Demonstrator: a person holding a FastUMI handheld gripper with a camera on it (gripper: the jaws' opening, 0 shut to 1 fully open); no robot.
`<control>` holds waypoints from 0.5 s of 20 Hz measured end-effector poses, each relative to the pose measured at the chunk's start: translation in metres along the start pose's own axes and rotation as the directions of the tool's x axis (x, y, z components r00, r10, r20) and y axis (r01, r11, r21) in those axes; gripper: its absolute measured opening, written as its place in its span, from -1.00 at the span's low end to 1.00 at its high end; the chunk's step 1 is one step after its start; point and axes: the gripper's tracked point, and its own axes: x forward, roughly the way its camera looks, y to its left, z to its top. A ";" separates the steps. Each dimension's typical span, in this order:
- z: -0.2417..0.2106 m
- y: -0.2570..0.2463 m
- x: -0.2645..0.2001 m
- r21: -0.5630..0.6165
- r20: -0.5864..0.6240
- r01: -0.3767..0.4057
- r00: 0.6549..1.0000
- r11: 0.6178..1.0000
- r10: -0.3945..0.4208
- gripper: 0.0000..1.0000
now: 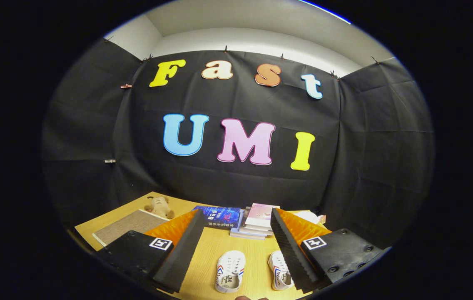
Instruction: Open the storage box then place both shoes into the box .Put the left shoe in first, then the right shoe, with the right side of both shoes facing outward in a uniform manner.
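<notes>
A: How does the gripper [236,246] stand?

B: Its two fingers are spread wide — nothing between them is pressed or held. They hang above a wooden table [220,254], touching nothing.

A: And the shoes?

B: A pair of white canvas shoes lies on the table below the fingers, toes pointing away. One shoe [230,271] sits in the gap, nearer the left finger; the other shoe [280,271] lies just beside the right finger, which covers part of it. Both have red and blue stripes on the sides.

A: Any writing to read?

B: Each finger base carries a square black-and-white marker [160,243], a pattern rather than words. Beyond the fingers a blue book [220,216] has pale print on its cover — too small to make out. Next to it a stack of books [257,223] with a pink cover on top, also unreadable.

A: Anything else?

B: A small plush toy [159,206] lies by a grey mat [126,227], far beyond the left finger.
</notes>
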 end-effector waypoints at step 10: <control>-0.078 0.030 0.021 0.141 -0.230 -0.172 0.952 0.975 0.201 0.95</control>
